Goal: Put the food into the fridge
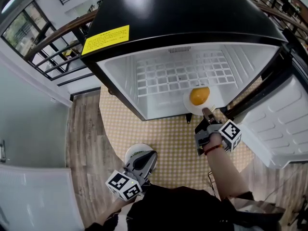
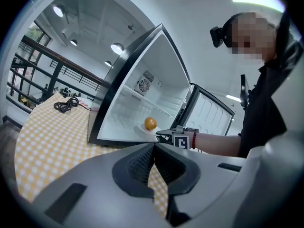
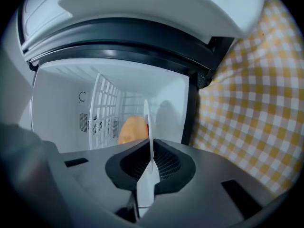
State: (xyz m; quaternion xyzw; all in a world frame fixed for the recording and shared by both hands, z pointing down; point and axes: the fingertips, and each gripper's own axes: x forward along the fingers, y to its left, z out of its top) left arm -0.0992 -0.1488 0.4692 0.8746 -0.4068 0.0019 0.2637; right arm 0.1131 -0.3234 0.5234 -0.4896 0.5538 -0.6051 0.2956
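Right gripper view: fingers pinch plate rim; fruit, probably orange, beyond them inside fridge.

The right arm reaches toward 12 o'clock, its gripper pinched on a plate rim. The left gripper hangs at 7 o'clock by the body, jaws together, empty.

Black fridge, white inside, yellow label at ten o'clock; orange fruit, white plate; yellow-checked cloth.
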